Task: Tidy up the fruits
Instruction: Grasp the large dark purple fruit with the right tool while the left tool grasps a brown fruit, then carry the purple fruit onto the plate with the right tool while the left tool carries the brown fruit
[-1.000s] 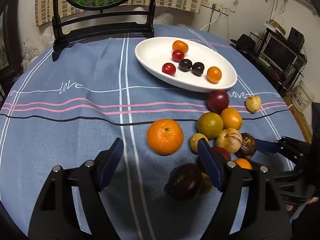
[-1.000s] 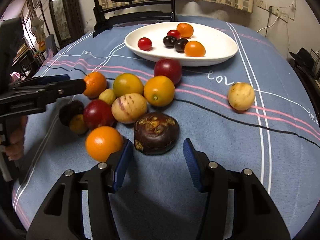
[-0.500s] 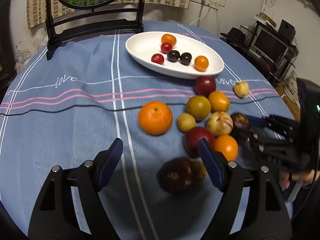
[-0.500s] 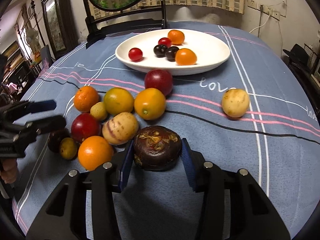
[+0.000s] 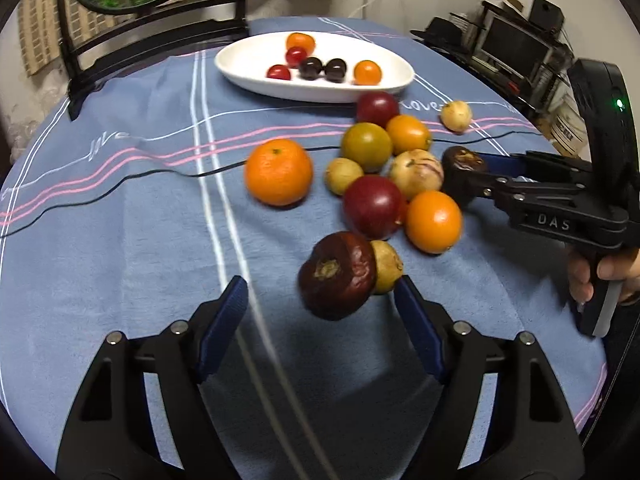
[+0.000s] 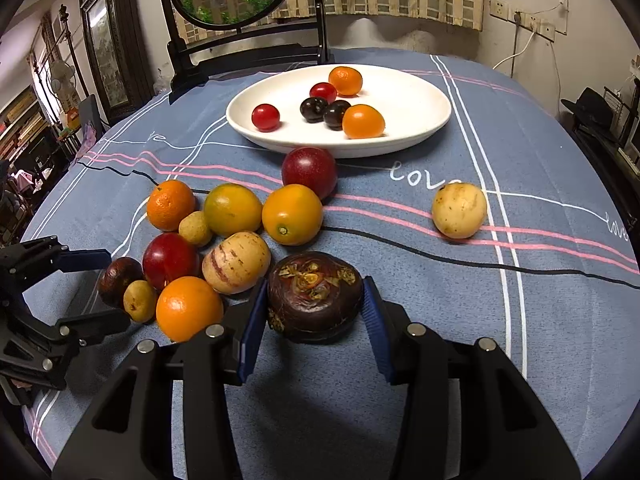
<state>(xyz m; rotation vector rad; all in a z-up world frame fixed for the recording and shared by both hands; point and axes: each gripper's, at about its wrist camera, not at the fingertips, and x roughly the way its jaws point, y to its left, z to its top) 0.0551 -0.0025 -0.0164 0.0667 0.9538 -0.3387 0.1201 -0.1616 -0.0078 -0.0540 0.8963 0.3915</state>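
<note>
Right hand-held gripper is already clamped on the dark mangosteen sitting on the desk, so I'd lift it straight up, clear of the orange just left, toward the white plate ahead, while the left hand-held gripper hangs open around another mangosteen.

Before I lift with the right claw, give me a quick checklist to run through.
1. Right claw grip: jaws have just been closing, pads on both sides of the dark fruit: ok.
2. Neighbours clear: striped pale fruit crowds one finger: not ok.
3. White plate has bare room: ok.
4. Left claw open, away from the lift: ok.
5. Second dark fruit free to grab: small yellow fruit touches it: not ok.
</note>
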